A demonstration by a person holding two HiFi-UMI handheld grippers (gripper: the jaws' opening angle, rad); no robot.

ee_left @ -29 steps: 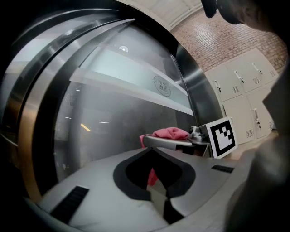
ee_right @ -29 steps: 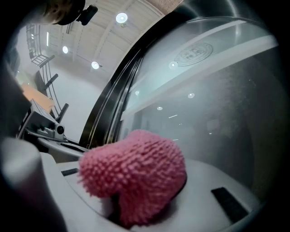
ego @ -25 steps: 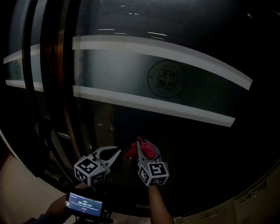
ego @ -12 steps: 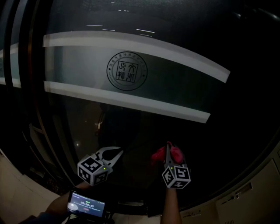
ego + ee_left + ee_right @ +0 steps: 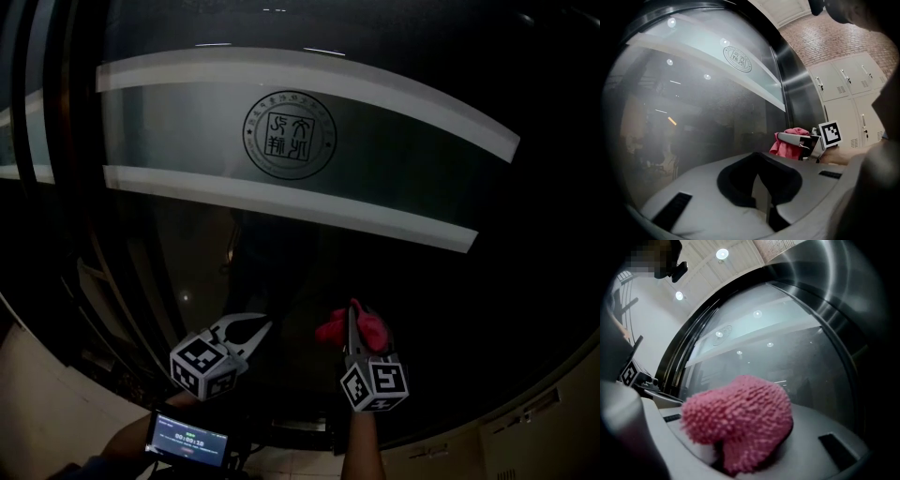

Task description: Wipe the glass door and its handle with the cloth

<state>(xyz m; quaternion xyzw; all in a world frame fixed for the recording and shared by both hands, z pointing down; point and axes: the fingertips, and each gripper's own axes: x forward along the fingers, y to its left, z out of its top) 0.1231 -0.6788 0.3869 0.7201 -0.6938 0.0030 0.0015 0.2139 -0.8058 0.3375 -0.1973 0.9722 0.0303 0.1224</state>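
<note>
The dark glass door (image 5: 394, 244) fills the head view, with a frosted band and a round seal (image 5: 289, 135) across it. My right gripper (image 5: 352, 314) is shut on a pink fluffy cloth (image 5: 354, 326), held up to the lower part of the glass below and right of the seal. Whether the cloth touches the pane cannot be told. The cloth (image 5: 740, 418) bulges out over the jaws in the right gripper view. My left gripper (image 5: 266, 324) hangs to the left of it, shut and holding nothing. The cloth (image 5: 790, 143) shows at the right. No handle can be made out.
Dark vertical door-frame strips (image 5: 56, 141) run down the left side. A steel door post (image 5: 794, 93) and pale lockers (image 5: 848, 89) stand to the right of the glass. A small timer screen (image 5: 183, 437) sits by the person's left hand. Pale floor (image 5: 37, 412) lies below.
The right gripper has carried the cloth rightwards along the lower glass, from left of the seal to right of it. The left gripper has kept its place.
</note>
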